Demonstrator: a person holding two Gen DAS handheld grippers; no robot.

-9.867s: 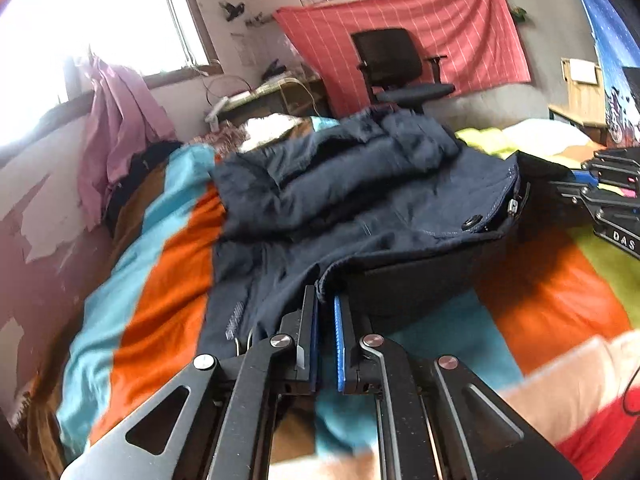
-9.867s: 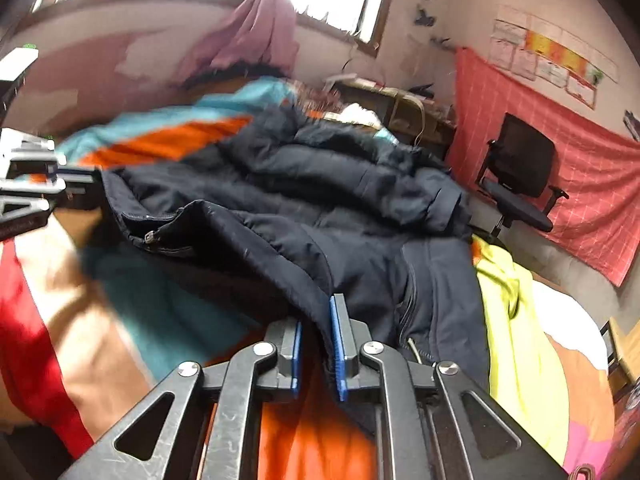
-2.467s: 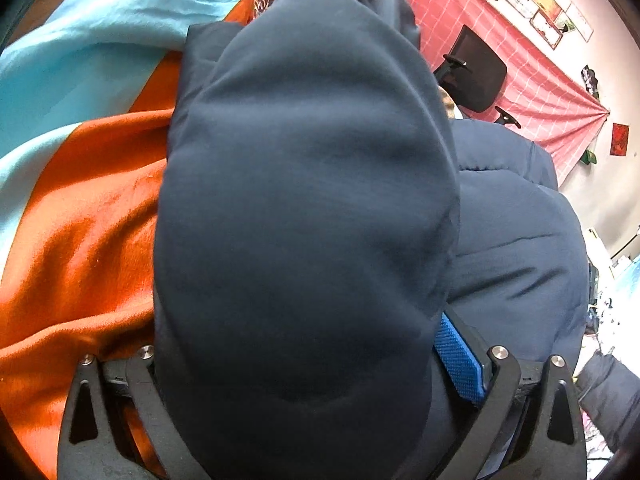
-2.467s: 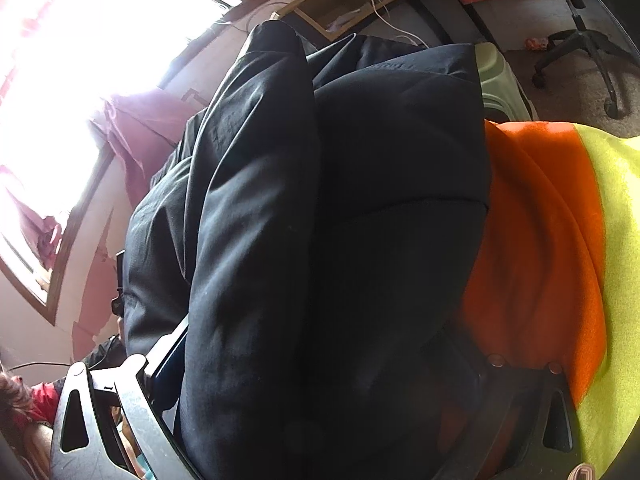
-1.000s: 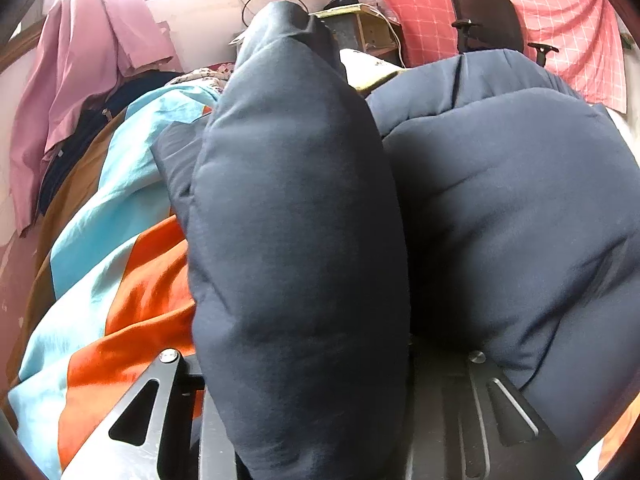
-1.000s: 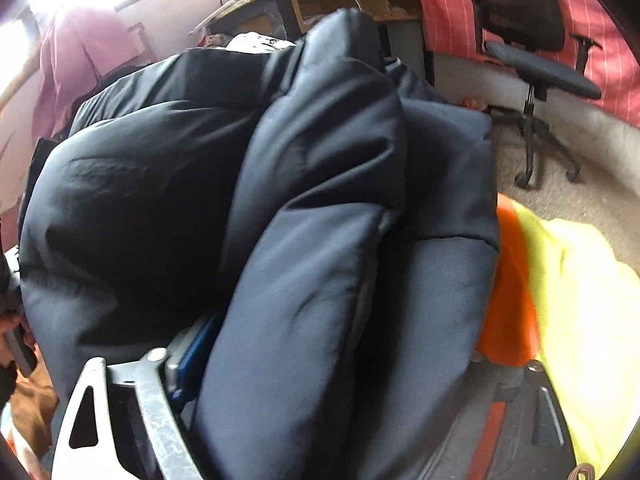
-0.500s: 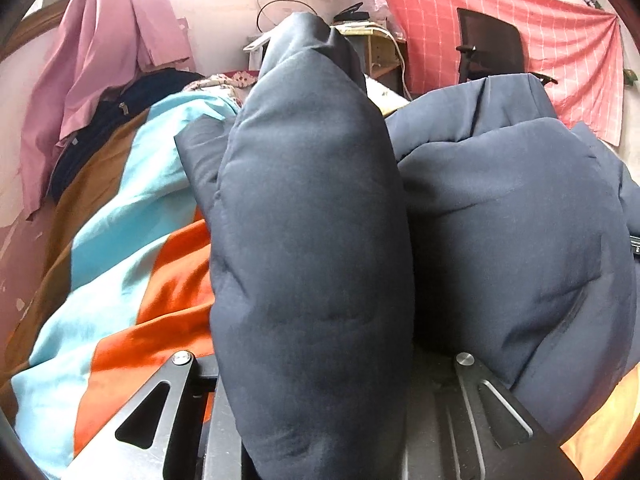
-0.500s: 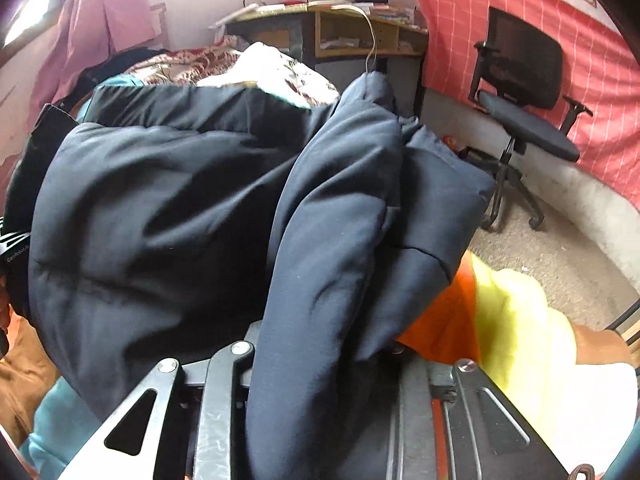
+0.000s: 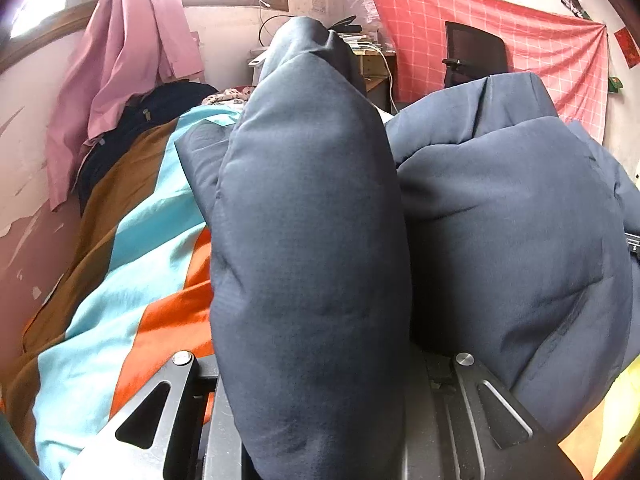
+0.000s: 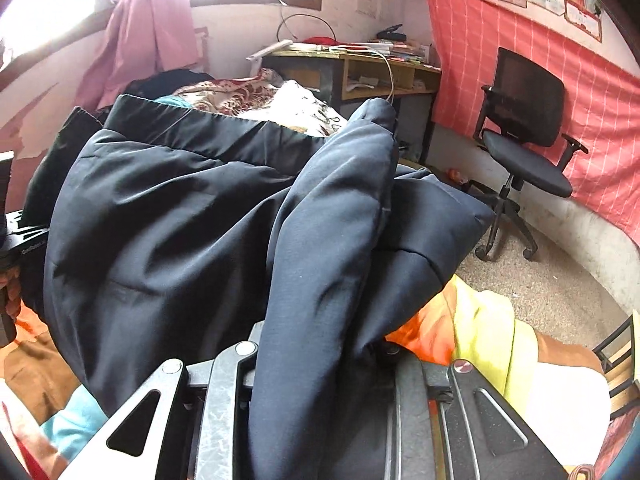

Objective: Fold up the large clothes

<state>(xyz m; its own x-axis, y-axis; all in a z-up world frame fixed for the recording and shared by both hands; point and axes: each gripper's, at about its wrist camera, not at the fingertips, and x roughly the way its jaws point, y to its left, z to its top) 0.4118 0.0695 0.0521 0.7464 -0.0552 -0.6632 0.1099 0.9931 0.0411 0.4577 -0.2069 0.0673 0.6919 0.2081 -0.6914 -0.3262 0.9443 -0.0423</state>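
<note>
A dark navy padded jacket fills both views, bunched and held up over the striped bed. My left gripper is shut on a thick puffy fold of it that bulges up between the jaws and hides the fingertips. My right gripper is shut on another fold of the same jacket; its fingertips are hidden under the cloth too. The left gripper's body shows at the left edge of the right wrist view.
The bed cover has turquoise, orange and brown stripes and a yellow part. A pink shirt hangs at the window. A desk and a black office chair stand beyond the bed, by a red cloth.
Both grippers, holding the jacket folds, have tipped up and drawn back toward level. More of the room, desk and chair shows now. The jacket stays gripped.
</note>
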